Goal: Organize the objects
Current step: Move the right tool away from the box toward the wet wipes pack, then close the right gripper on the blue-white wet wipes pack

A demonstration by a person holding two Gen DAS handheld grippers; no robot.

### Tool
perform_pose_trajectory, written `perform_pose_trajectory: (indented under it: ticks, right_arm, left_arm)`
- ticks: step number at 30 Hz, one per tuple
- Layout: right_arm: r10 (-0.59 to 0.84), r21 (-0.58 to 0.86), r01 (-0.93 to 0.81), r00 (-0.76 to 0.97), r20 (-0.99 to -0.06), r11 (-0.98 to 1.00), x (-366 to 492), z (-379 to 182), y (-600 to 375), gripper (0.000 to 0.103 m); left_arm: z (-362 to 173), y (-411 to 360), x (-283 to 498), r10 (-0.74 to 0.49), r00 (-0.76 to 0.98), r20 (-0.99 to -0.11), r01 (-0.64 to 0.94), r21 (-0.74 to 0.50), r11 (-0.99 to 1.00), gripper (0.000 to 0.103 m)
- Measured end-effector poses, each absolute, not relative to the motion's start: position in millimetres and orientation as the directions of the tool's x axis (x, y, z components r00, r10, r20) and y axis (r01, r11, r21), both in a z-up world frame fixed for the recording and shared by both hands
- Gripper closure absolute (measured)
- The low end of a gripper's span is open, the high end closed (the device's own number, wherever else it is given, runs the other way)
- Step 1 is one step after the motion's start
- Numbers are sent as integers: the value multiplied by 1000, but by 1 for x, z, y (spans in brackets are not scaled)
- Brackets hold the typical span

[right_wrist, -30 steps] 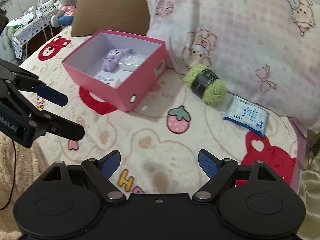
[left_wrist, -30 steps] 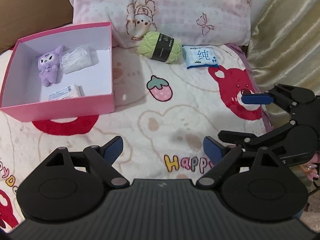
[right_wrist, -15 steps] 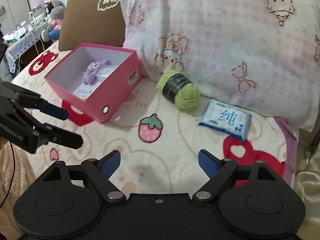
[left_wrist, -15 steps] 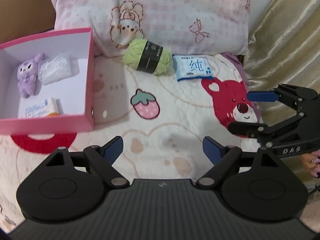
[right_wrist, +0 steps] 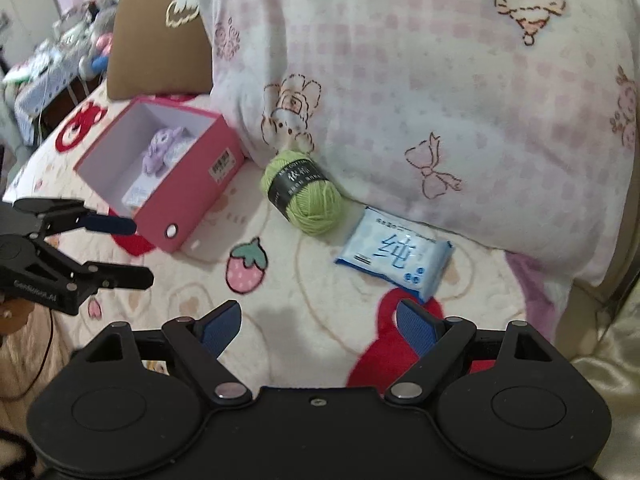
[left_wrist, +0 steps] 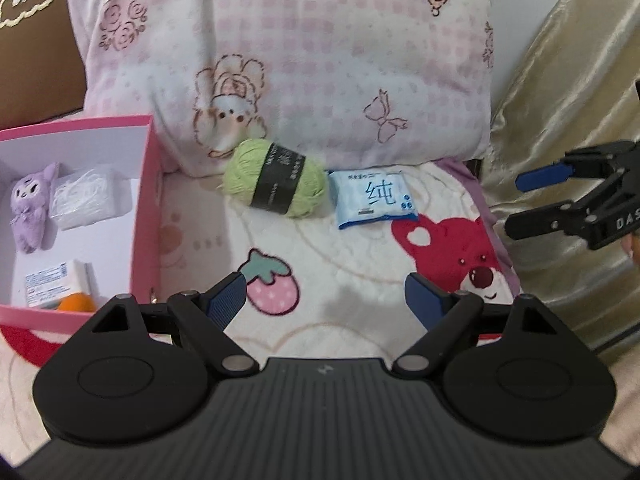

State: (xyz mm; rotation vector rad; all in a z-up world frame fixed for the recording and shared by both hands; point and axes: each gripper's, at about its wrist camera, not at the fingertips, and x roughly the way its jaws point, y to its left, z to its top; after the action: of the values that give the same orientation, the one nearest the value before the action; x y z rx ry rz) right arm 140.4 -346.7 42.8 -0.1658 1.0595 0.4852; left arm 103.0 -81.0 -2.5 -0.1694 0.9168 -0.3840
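Observation:
A green yarn ball (left_wrist: 276,189) (right_wrist: 305,197) with a black band lies on the blanket against the pillow. Right beside it lies a blue tissue pack (left_wrist: 372,197) (right_wrist: 394,256). A pink box (left_wrist: 144,216) (right_wrist: 192,200) at the left holds a purple plush (left_wrist: 31,208), a white packet (left_wrist: 86,200) and a small carton (left_wrist: 56,284). My left gripper (left_wrist: 324,302) (right_wrist: 120,252) is open and empty above the blanket, short of the yarn. My right gripper (right_wrist: 318,326) (left_wrist: 528,204) is open and empty, short of the tissue pack.
A large pink-checked pillow (left_wrist: 288,60) stands behind the yarn and tissue pack. A brown cushion (right_wrist: 156,52) leans at the back left. Gold fabric (left_wrist: 568,120) borders the blanket's right side. Cluttered furniture (right_wrist: 44,68) stands far left beyond the bed.
Both grippers have moved toward the pillow, so the yarn and the tissue pack look larger. The pink box has slid to the left in both views. Both stay open.

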Motion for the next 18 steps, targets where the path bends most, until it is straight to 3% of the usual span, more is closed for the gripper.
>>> perform_pose_trajectory:
  ticks: [5, 11, 15, 18]
  right_arm:
    - [223, 32, -439, 392, -893, 898, 157, 38, -361, 15]
    - [225, 171, -154, 481, -847, 973, 166, -6, -389, 15]
    - [372, 387, -71, 477, -796, 919, 169, -44, -402, 15]
    - [308, 328, -61, 534, -787, 943, 172, -61, -405, 15]
  left_arm:
    - [-13, -103, 114, -394, 553, -734, 266, -293, 918, 17]
    - [-27, -132, 136, -362, 578, -732, 275, -244, 930, 22]
    - [-39, -151, 153, -367, 580, -727, 284, -241, 928, 24]
    - [-51, -160, 162, -368, 600, -710, 280, -244, 929, 25]
